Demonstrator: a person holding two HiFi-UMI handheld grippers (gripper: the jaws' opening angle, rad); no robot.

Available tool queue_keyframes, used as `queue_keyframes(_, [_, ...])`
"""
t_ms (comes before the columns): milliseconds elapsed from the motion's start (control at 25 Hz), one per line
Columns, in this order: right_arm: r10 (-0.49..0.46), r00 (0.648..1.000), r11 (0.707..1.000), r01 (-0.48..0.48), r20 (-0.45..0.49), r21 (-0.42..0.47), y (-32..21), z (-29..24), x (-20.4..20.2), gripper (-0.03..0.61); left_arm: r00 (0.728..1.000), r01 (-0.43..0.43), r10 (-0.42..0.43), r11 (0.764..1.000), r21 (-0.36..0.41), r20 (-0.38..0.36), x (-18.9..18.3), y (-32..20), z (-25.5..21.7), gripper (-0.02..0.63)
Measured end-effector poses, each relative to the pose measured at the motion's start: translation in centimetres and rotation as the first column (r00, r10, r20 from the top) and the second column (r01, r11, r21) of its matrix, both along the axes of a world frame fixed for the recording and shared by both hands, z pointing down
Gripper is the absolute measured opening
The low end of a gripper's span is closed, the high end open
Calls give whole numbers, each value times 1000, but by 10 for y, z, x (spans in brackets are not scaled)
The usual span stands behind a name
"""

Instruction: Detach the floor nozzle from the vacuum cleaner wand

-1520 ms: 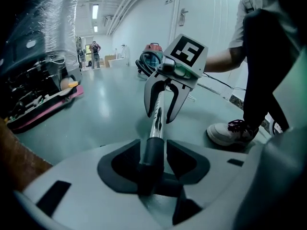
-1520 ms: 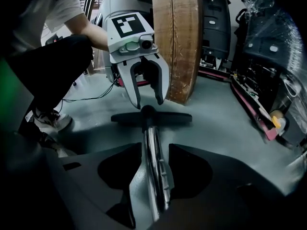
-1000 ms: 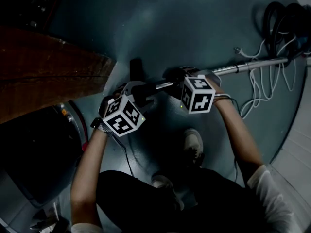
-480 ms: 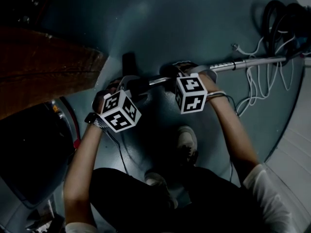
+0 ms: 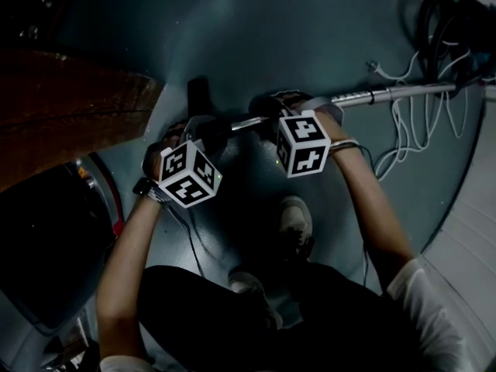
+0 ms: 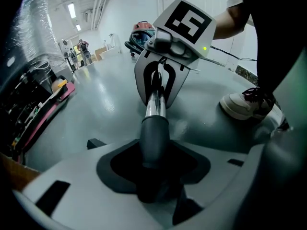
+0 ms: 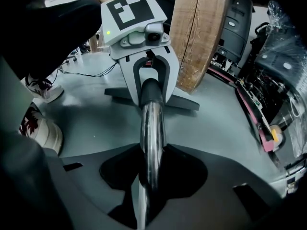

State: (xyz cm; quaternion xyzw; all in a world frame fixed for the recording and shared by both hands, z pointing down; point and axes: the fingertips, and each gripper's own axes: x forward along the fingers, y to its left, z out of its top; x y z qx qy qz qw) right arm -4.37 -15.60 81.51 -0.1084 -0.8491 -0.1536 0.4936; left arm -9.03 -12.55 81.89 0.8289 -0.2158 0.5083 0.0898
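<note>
Brown wood (image 5: 70, 107) sat far on the left, on the blue-grey floor (image 5: 325, 29). Next came the left gripper (image 6: 152, 164). Its jaws had just been closing, and they squeezed the dark neck (image 6: 154, 138) of the floor nozzle (image 7: 184, 101). The nozzle lay flat on the floor just beside the wood, and it was still stuck on the end of the wand (image 7: 152, 128). A little to the right was the right gripper (image 7: 151, 176). Its jaws had just been closing too, and they pinched the shiny wand close to where it went into the neck. The wand ran on to the right, past a shoe (image 5: 298, 223), to some white cords (image 5: 411, 130) and a black hose (image 5: 442, 29). I think the job now was to pull the two parts away from each other. To do it well, the left gripper should keep the neck still while the right one pulls the wand straight back along its own line. It should not bend the wand up or down. A small twist may help if it sticks. No view showed a catch or button, so I could not tell if one had to be pressed first. Both grips looked tight enough, but the shiny wand could slip.
</note>
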Motion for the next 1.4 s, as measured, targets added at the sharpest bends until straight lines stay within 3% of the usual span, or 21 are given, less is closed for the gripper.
queue_keyframes(160, [-26,1000,1000,26,-14,6,2,0,2,149,1000,-27,27,999,-27,1,2,4,0,176])
queue_keyframes(400, [-34,999,999,34,2,2,9,-1,1,149,997,-43,34,989,-144,-62,2,14,0,175])
queue_keyframes(760, [-61,998,998,60,29,21,15,-13,0,149,989,-118,91,965,-234,-120,4,23,-10,175])
queue_keyframes(1080, [-61,998,998,61,32,23,15,-21,1,149,982,-134,96,959,-248,-161,6,24,-18,173])
queue_keyframes(1400, [-60,997,998,60,53,6,13,-24,3,149,991,-114,99,976,-185,-88,5,20,-21,172])
